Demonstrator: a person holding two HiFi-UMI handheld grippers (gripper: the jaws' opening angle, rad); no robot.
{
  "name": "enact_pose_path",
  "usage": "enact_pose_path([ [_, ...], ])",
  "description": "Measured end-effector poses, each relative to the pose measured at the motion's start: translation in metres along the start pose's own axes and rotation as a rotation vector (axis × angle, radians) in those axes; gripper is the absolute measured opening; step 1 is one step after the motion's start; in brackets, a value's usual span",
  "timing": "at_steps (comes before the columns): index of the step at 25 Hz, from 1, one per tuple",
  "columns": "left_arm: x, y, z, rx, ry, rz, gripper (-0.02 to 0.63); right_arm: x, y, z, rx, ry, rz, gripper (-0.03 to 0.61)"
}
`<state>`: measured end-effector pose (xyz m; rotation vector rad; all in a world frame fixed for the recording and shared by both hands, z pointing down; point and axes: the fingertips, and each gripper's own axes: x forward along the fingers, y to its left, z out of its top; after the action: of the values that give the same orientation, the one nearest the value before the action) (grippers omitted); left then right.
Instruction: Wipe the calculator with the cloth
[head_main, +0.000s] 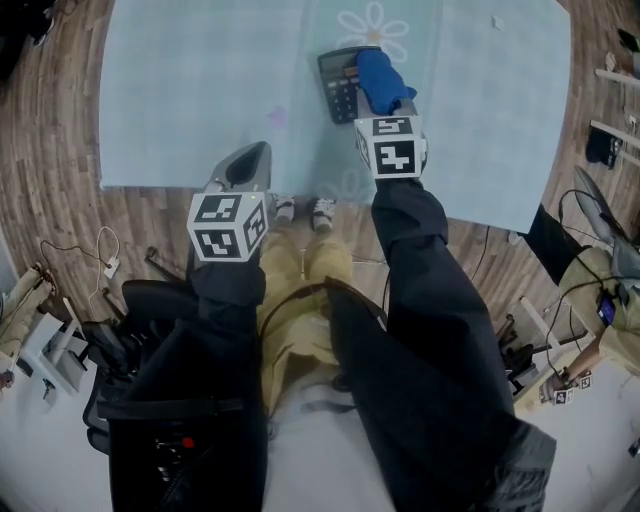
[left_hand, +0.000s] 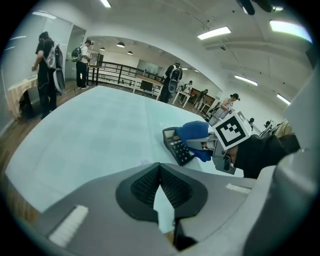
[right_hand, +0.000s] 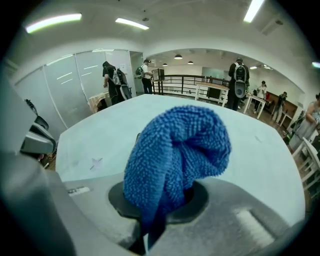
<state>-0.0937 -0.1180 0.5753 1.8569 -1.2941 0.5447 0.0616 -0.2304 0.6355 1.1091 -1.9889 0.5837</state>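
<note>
A dark calculator (head_main: 338, 85) lies on the pale blue table (head_main: 180, 100), near a printed daisy. My right gripper (head_main: 386, 108) is shut on a bunched blue cloth (head_main: 383, 80), which rests on the calculator's right part. In the right gripper view the blue cloth (right_hand: 175, 150) fills the jaws and hides nearly all of the calculator. The left gripper view shows the calculator (left_hand: 176, 146) with the cloth (left_hand: 192, 132) and the right gripper (left_hand: 210, 146) on it. My left gripper (head_main: 254, 153) hovers at the table's near edge, well left of the calculator. It is shut (left_hand: 160, 172) and holds nothing.
The table's near edge (head_main: 300, 186) runs just ahead of my feet. A black chair (head_main: 130, 330) and cables lie on the wooden floor at the left. A seated person (head_main: 610, 300) is at the right. Several people (left_hand: 47, 70) stand beyond the table's far side.
</note>
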Motion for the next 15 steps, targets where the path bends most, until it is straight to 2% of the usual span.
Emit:
enact_pose_path([
  [15, -0.011, 0.002, 0.0, -0.007, -0.02, 0.005, 0.002, 0.002, 0.08, 0.008, -0.029, -0.012, 0.164, 0.057],
])
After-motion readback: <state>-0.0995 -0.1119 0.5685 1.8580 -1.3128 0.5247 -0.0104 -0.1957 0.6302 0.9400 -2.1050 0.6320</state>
